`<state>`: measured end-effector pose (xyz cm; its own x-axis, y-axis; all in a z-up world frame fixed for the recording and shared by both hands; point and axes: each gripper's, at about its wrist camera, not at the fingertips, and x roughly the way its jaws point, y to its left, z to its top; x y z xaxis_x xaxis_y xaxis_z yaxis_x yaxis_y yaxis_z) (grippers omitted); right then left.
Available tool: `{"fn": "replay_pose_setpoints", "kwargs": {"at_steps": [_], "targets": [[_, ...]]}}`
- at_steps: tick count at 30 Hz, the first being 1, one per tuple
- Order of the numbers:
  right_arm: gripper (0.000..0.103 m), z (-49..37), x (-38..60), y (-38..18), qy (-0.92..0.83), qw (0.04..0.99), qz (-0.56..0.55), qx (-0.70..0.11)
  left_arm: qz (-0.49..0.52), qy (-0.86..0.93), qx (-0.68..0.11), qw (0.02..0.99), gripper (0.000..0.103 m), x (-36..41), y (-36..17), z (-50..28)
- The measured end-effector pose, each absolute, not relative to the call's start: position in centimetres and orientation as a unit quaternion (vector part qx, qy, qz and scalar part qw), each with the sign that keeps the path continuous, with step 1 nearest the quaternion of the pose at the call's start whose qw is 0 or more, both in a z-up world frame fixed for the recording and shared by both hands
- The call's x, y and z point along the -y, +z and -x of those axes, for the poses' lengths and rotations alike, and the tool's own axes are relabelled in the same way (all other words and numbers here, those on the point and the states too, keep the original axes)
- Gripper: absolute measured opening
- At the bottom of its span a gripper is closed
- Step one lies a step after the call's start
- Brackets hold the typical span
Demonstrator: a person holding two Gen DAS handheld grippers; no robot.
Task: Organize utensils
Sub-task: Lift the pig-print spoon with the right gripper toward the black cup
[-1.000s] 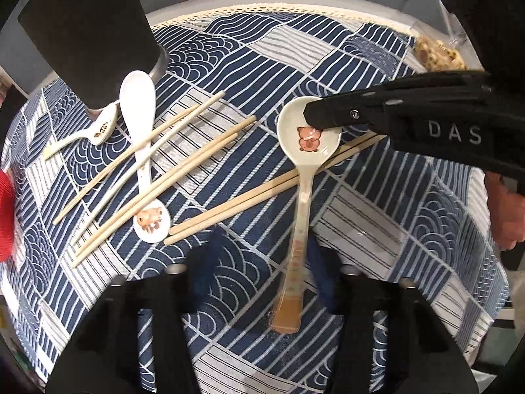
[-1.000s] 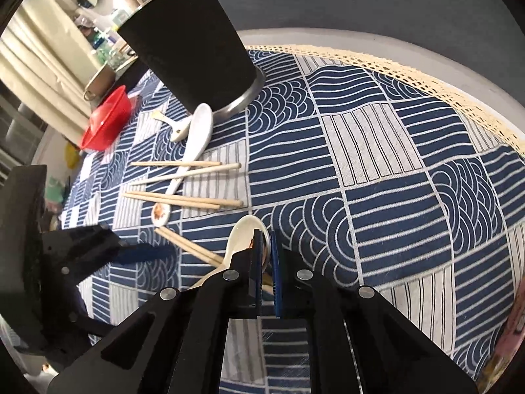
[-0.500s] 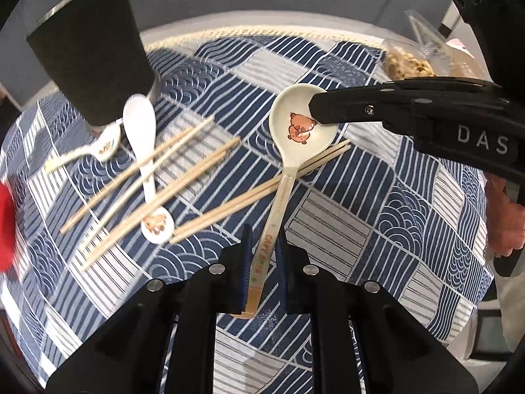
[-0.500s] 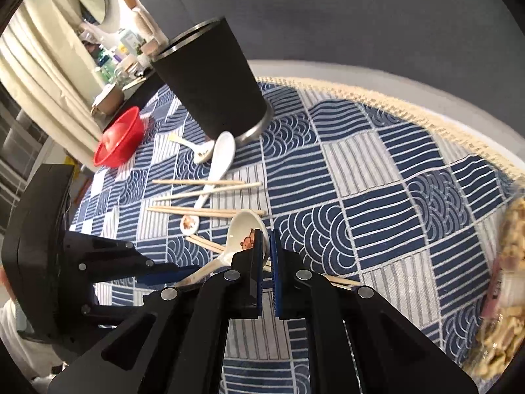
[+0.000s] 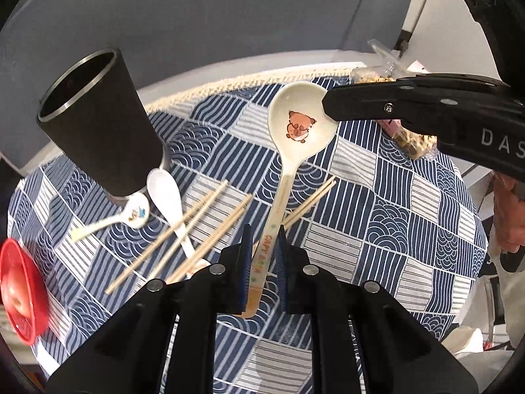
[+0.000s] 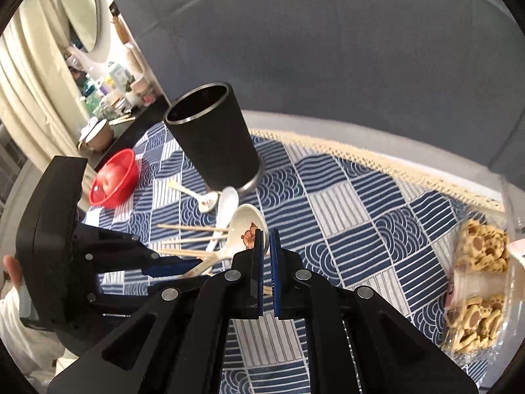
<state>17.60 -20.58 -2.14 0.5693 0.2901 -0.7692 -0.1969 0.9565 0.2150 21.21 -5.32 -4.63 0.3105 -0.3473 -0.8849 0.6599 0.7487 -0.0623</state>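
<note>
A cream spoon (image 5: 297, 124) with a bear picture hangs above the blue patterned tablecloth (image 5: 393, 229). My left gripper (image 5: 264, 241) is shut on its handle, and my right gripper (image 5: 328, 106) is shut on the rim of its bowl. From the right wrist, the spoon (image 6: 244, 226) runs from my right gripper (image 6: 266, 239) down to my left gripper (image 6: 177, 267). A tall black cup (image 5: 98, 131) stands upright at the back left. By its foot lie a white spoon (image 5: 167, 197), a small spoon (image 5: 131, 213) and several chopsticks (image 5: 183, 229).
A red bowl (image 6: 115, 177) with an apple in it sits at the cloth's left edge. A clear bag of cookies (image 6: 479, 269) lies at the right. A grey sofa back rises behind the table. A hand (image 5: 512, 216) shows at the right.
The left jaws closed on the spoon's handle. Both grippers then rose together, lifting the bear spoon off the cloth and off the chopsticks under it.
</note>
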Motion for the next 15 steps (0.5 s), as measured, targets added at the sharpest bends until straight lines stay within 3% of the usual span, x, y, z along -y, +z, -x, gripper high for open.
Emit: {"fn": "replay_pose_setpoints", "kwargs": {"at_steps": [15], "targets": [[0.004, -18.3, 16.1, 5.6, 0.098, 0.917, -0.006, -0.387, -0.16, -0.369, -0.42, 0.814, 0.014, 1.4, 1.6, -23.7]]}}
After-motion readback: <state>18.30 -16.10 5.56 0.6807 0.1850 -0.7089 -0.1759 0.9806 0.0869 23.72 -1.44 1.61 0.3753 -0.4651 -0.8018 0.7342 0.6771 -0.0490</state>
